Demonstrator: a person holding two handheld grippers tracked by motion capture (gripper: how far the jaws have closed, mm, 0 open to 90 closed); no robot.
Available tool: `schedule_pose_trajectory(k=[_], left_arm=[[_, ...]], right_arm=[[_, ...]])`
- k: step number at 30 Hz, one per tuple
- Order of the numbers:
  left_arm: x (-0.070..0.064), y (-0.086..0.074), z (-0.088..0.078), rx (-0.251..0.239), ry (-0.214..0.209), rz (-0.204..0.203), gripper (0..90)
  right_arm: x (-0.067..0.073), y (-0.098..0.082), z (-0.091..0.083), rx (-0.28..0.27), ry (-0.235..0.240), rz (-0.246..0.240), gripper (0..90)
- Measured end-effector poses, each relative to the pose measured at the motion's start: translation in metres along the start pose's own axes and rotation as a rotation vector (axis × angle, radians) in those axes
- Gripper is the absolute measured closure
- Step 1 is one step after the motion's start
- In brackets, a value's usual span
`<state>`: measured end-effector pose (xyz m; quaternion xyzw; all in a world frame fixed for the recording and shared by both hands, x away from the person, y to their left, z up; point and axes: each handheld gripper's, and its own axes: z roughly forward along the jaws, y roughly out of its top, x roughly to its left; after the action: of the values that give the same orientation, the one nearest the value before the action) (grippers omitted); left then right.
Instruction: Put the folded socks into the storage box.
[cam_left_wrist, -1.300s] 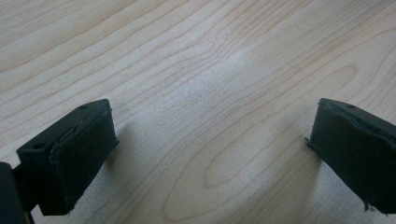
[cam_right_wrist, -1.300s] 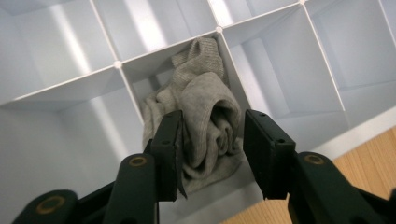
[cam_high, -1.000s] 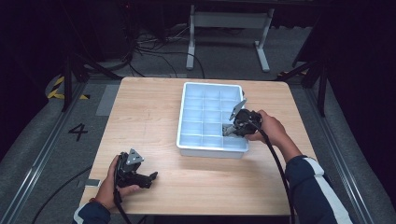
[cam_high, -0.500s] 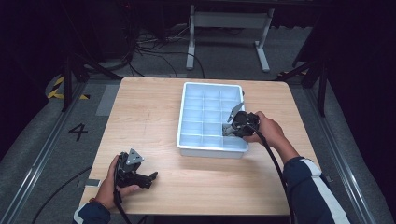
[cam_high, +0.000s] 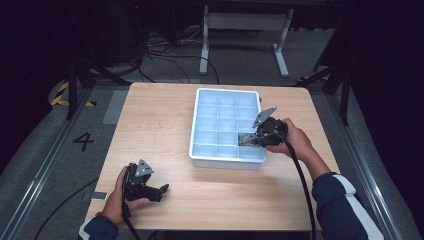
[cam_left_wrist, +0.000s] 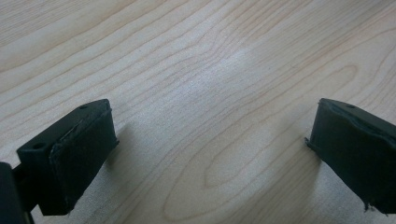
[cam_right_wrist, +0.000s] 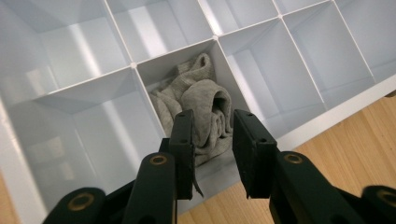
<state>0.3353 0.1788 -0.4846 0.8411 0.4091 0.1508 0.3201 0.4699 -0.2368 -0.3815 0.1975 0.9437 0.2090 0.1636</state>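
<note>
1. While its black jaws stand narrowly apart around a bunched grey cloth (cam_right_wrist: 201, 114), the right gripper (cam_right_wrist: 212, 140) seems neither clamped nor clear.
2. The cloth sits inside one compartment of the white plastic divided tray (cam_high: 200, 150), by its near right edge; the other compartments look bare.
3. Stowing looks nearly done.
4. The left gripper (cam_left_wrist: 210, 149) rests wide open on the pale wooden table (cam_high: 150, 115).

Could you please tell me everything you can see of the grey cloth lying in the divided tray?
The grey cloth looks like soft knitted fabric, possibly a sock, bunched and folded over itself. It sits crumpled in one compartment of the white divided tray, next to the tray's right edge in the high view. The right claw straddles its near end, jaws partly closed and seemingly touching the fabric.
</note>
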Motion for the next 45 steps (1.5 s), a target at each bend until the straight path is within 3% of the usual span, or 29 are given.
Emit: schedule_pose_trajectory(k=[16, 29, 38, 45], left_arm=[[0.0, 0.0, 0.0, 0.0, 0.003, 0.001, 0.8], [0.0, 0.0, 0.0, 0.0, 0.002, -0.002, 0.8], [0.0, 0.0, 0.0, -0.002, 0.005, 0.003, 0.8], [0.0, 0.0, 0.0, -0.001, 0.007, 0.003, 0.8]], right_arm=[[0.003, -0.023, -0.036, -0.113, -0.008, 0.041, 61.4], [0.013, -0.038, -0.06, -0.136, -0.063, 0.04, 49.9], [0.017, -0.052, -0.066, -0.137, -0.087, 0.049, 35.6], [0.018, -0.064, -0.071, -0.172, -0.115, 0.072, 33.6]])
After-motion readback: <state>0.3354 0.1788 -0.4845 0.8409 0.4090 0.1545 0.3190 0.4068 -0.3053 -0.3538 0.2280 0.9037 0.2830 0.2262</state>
